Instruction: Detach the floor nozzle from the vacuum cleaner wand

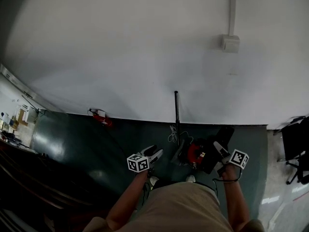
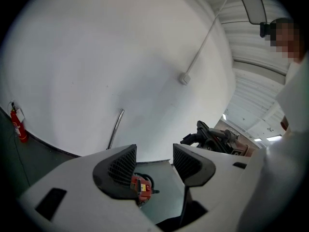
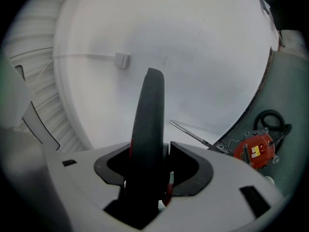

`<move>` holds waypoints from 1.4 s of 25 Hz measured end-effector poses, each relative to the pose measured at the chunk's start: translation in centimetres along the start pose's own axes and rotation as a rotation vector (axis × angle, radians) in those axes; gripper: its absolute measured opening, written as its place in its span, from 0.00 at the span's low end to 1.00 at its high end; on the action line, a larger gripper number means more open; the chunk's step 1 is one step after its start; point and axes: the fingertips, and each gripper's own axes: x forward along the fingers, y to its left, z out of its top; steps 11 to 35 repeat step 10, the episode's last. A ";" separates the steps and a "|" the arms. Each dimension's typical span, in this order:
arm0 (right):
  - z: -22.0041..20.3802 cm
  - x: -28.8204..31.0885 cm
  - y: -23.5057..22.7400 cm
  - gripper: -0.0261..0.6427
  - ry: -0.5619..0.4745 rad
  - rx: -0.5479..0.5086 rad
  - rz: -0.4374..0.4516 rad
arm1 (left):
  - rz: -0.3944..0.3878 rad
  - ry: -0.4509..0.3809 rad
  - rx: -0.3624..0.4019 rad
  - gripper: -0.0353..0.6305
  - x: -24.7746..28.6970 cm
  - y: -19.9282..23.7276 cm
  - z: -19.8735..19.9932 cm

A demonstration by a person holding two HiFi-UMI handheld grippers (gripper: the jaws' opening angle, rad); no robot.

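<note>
The red vacuum cleaner body [image 1: 194, 154] sits on the green floor by the wall. Its metal wand [image 1: 176, 114] leans upright against the wall; it also shows as a thin tube, the wand [image 2: 115, 128] [image 3: 191, 134]. My right gripper [image 1: 219, 152] [image 3: 149, 166] is shut on a long black part [image 3: 148, 124], apparently the floor nozzle [image 1: 223, 137], held beside the red body. My left gripper [image 1: 154, 154] [image 2: 153, 161] is open and empty, left of the vacuum, with the red body [image 2: 140, 186] far off between its jaws.
A red fire extinguisher [image 1: 102, 118] [image 2: 18, 125] stands at the wall's foot on the left. A black chair [image 1: 296, 149] is at the right edge. Shelving with papers [image 1: 17, 124] lines the left side. A white cable box [image 1: 231, 43] hangs on the wall.
</note>
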 end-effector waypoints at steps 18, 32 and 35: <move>2.0 2.5 1.5 0.37 -0.094 0.055 0.146 | 0.033 0.114 0.086 0.42 4.8 2.0 0.1; 2.0 2.5 1.5 0.37 -0.094 0.055 0.146 | 0.033 0.114 0.086 0.42 4.8 2.0 0.1; 2.0 2.5 1.5 0.37 -0.094 0.055 0.146 | 0.033 0.114 0.086 0.42 4.8 2.0 0.1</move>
